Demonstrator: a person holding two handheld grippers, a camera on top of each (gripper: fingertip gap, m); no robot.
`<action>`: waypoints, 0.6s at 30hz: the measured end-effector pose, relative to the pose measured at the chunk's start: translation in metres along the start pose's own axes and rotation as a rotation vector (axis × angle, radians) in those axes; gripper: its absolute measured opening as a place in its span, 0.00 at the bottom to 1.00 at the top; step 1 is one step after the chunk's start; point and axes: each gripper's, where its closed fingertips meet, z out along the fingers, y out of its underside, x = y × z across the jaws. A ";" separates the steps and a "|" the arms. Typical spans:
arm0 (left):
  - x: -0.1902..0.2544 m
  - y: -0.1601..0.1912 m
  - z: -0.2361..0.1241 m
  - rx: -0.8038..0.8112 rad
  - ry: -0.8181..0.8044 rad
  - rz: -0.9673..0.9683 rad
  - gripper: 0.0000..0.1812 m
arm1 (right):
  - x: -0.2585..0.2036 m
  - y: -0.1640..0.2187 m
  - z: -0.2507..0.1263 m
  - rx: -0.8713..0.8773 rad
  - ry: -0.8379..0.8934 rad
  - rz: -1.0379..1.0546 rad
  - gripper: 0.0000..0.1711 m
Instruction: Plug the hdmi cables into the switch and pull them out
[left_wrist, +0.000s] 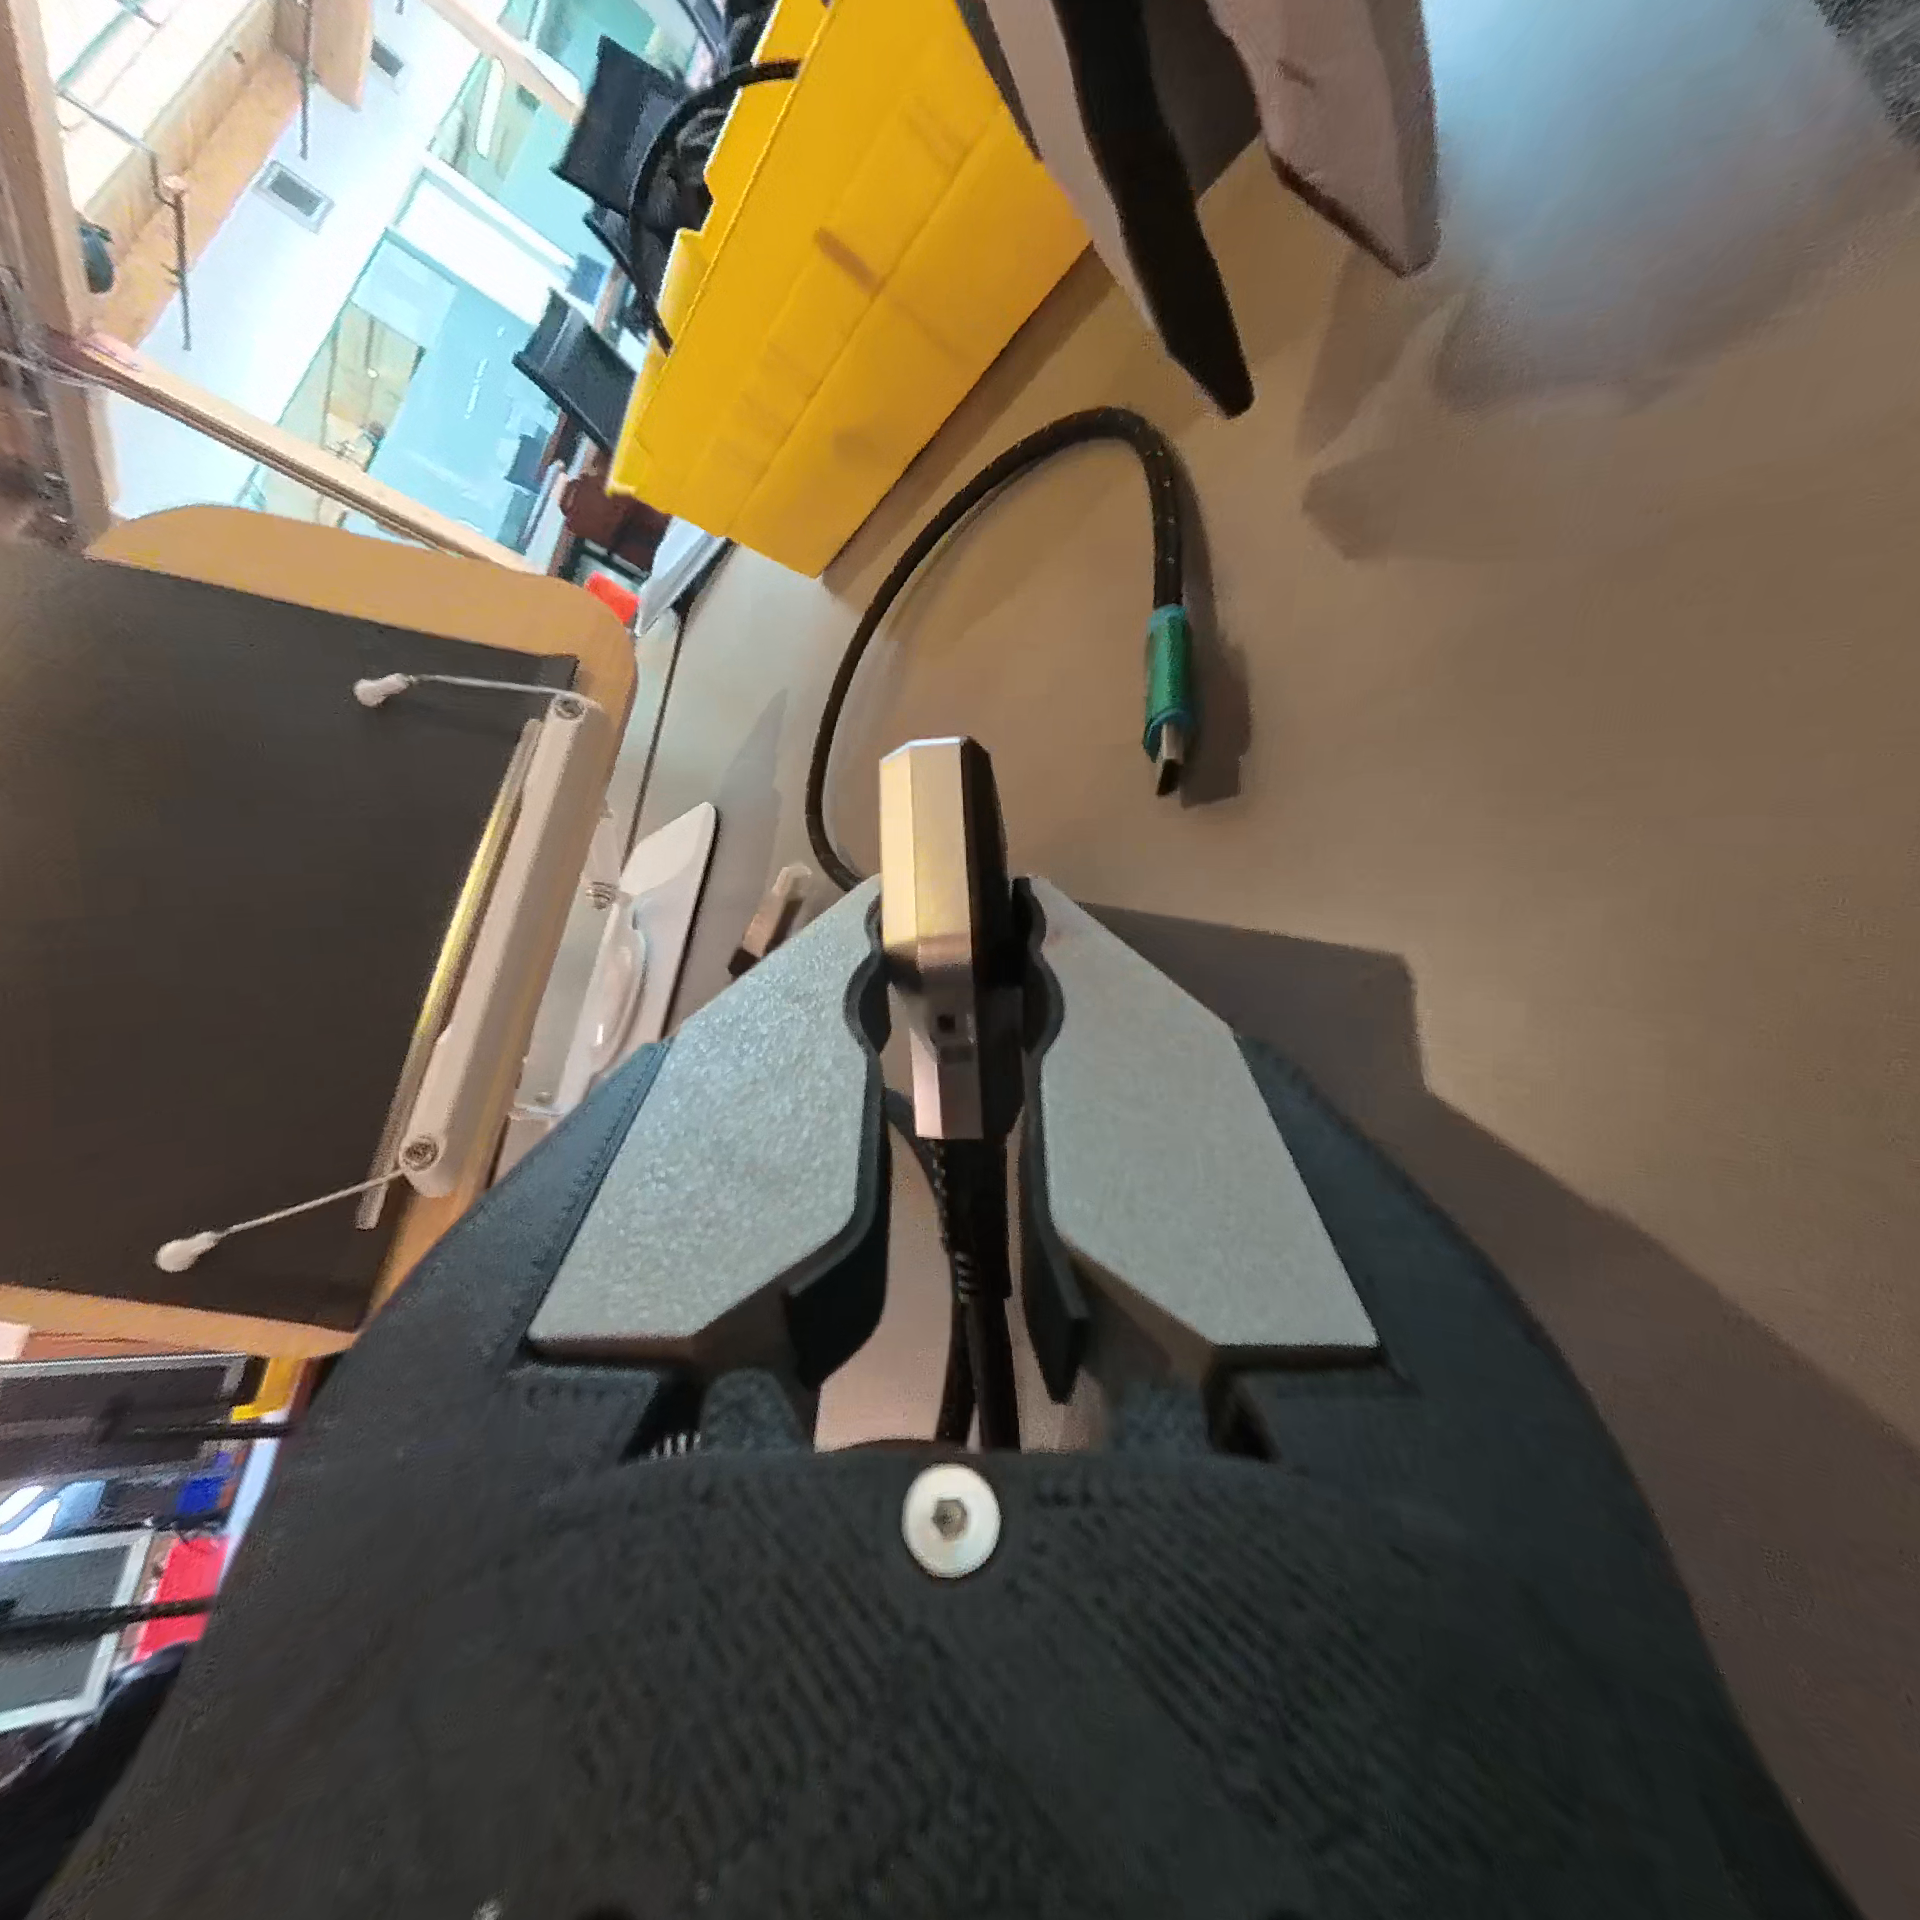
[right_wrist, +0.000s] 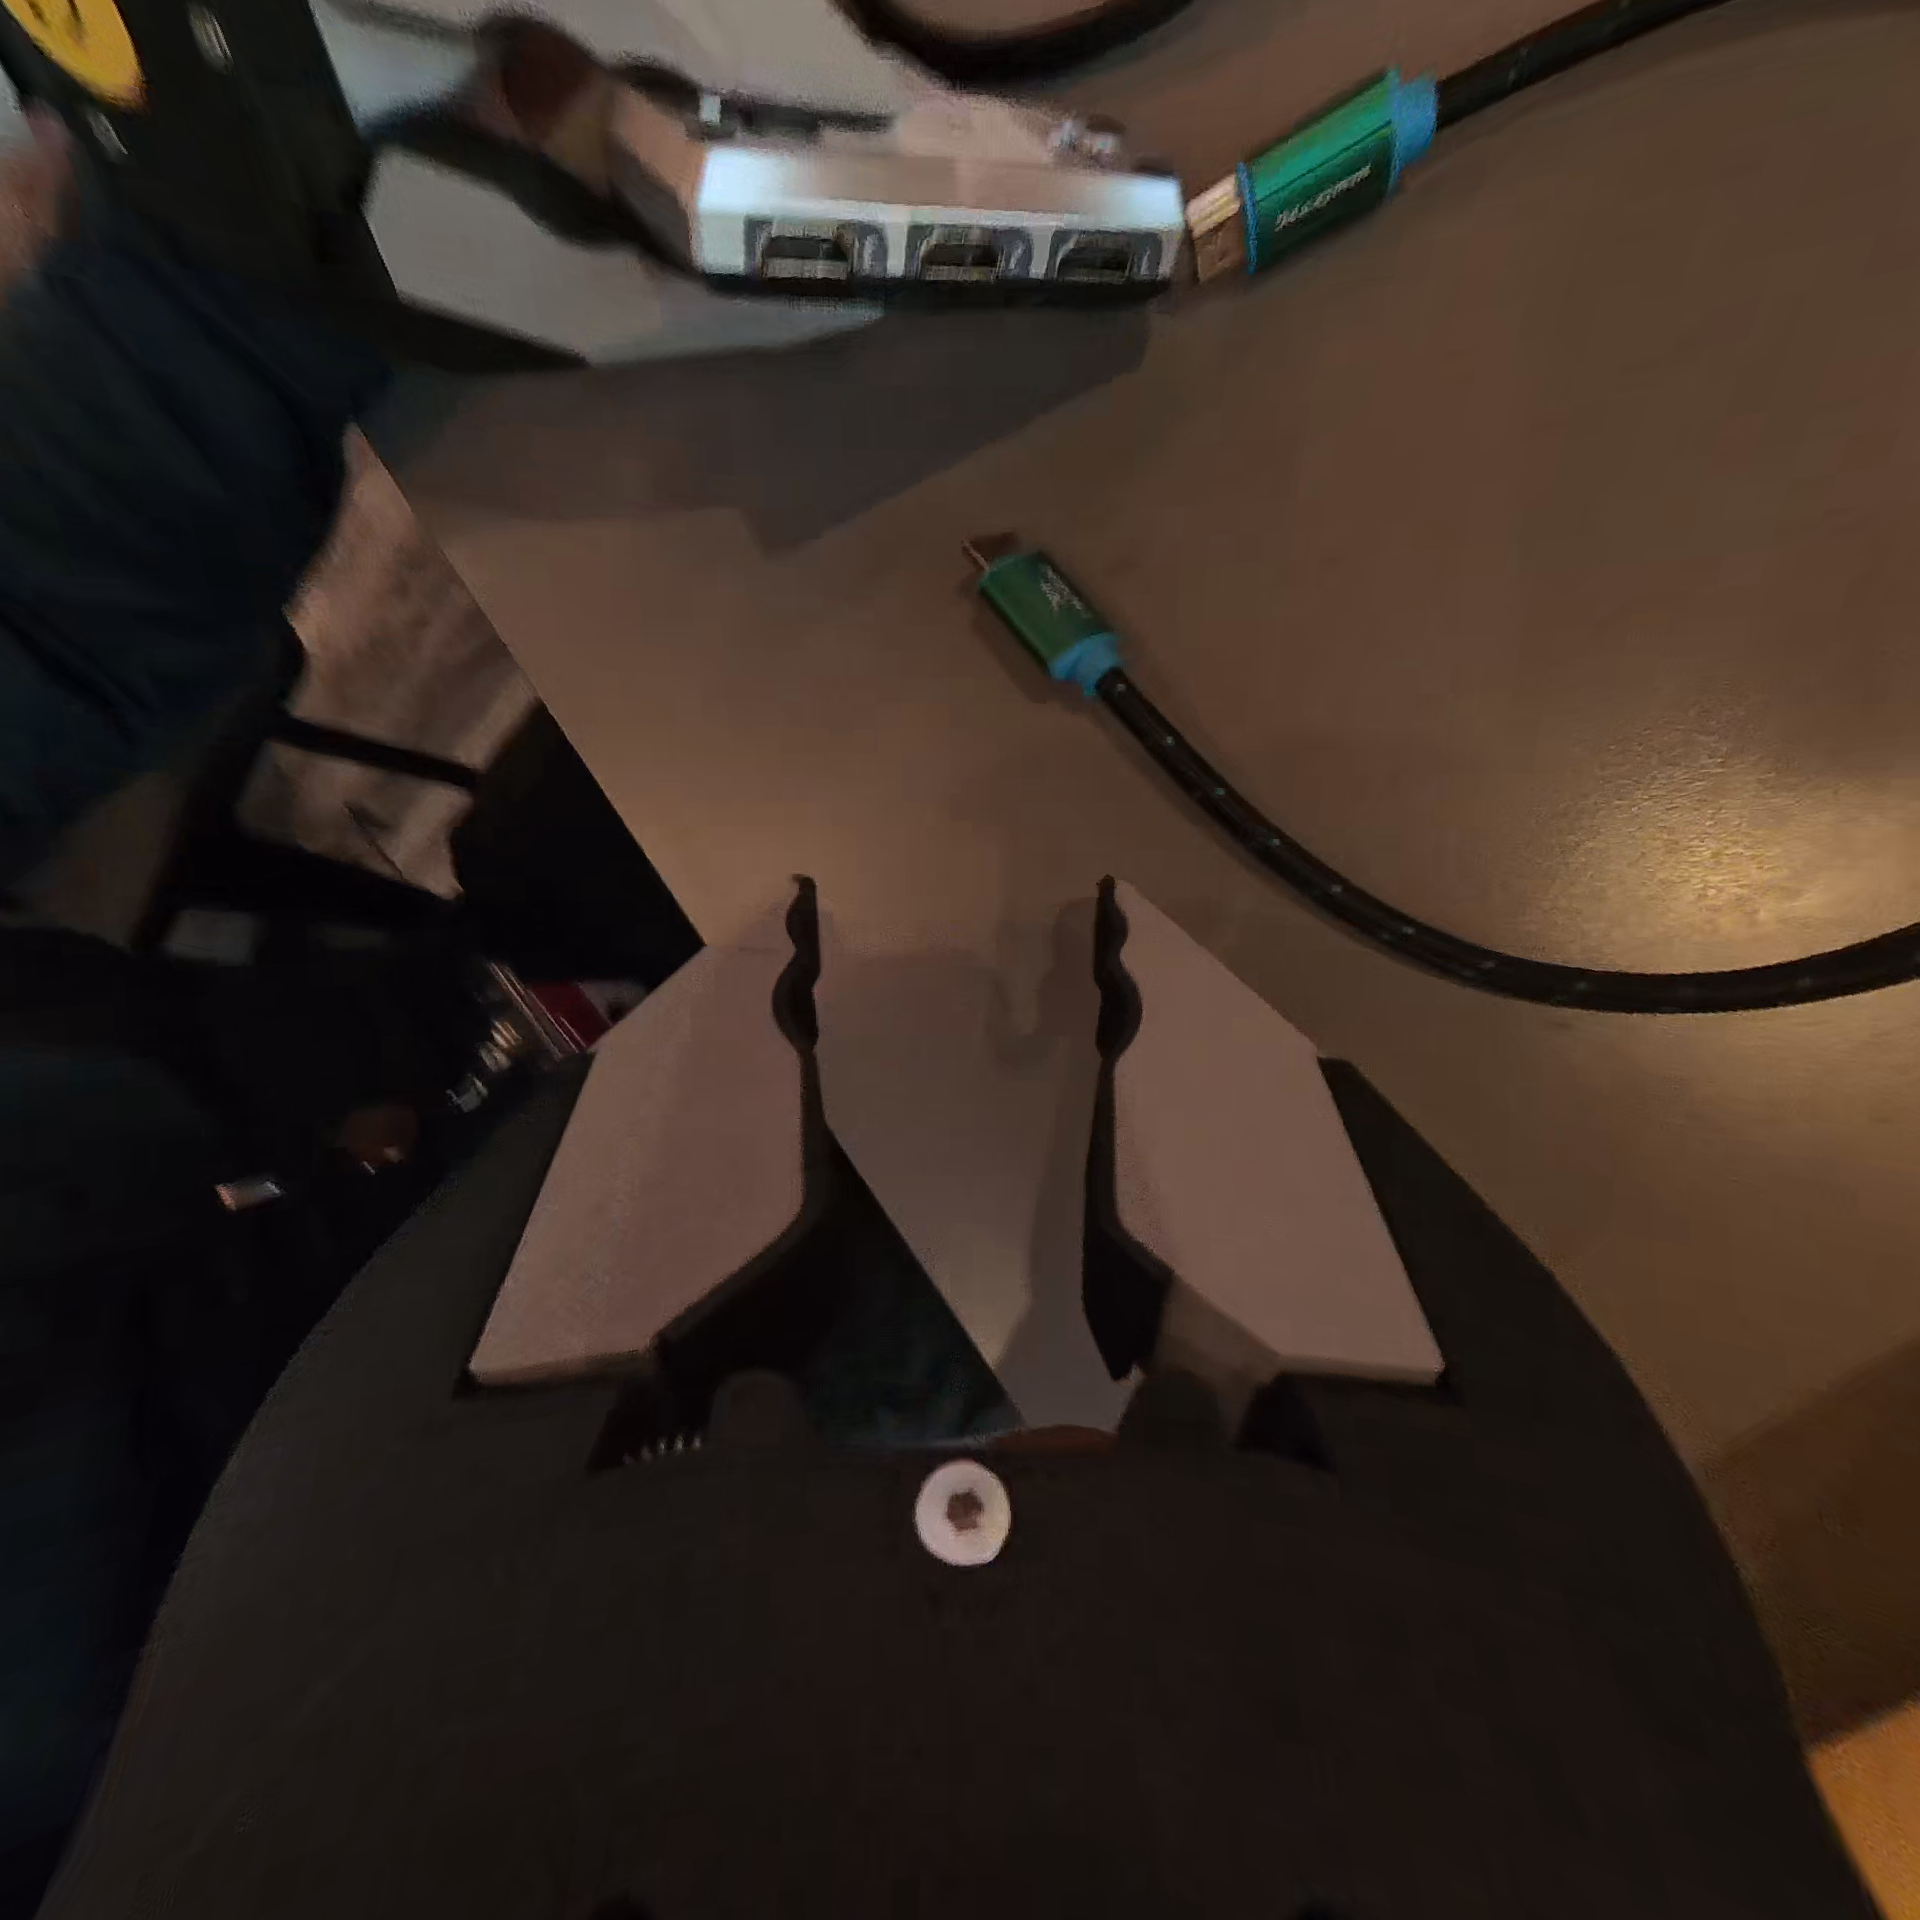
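Note:
My left gripper (left_wrist: 951, 904) is shut on the silver HDMI switch (left_wrist: 925, 831), seen edge-on, with a black cable running back between the fingers. In the right wrist view the switch (right_wrist: 935, 197) is held above the table at the top, its three empty ports facing me. A green HDMI plug (right_wrist: 1309, 177) on a black braided cable lies right beside the switch's right end. A second green plug (right_wrist: 1044, 613) lies on the table just ahead of my right gripper (right_wrist: 954, 935), which is open and empty. One green plug (left_wrist: 1164, 696) shows in the left wrist view.
A yellow bin (left_wrist: 831, 312) stands on the brown table (right_wrist: 1455, 520) beyond the cables. A dark board in a wooden frame (left_wrist: 260, 883) is at the left. The table edge (right_wrist: 540, 707) runs diagonally at the left, with a dark sleeve (right_wrist: 156, 468) beyond it. Spacing between my two grippers at the tips: around 12 cm. To reach the green HDMI plug (right_wrist: 1309, 177) in a straight line is about 8 cm for my left fingers, about 12 cm for my right.

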 end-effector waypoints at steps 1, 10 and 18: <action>-0.001 -0.004 -0.001 0.017 -0.010 0.002 0.11 | -0.002 -0.004 -0.001 0.046 -0.013 0.040 0.30; -0.026 0.011 -0.001 -0.110 -0.190 0.075 0.11 | -0.005 -0.014 0.001 0.196 0.007 0.428 0.36; -0.047 0.036 -0.005 -0.236 -0.299 0.003 0.11 | -0.013 -0.020 0.015 0.126 0.038 0.564 0.33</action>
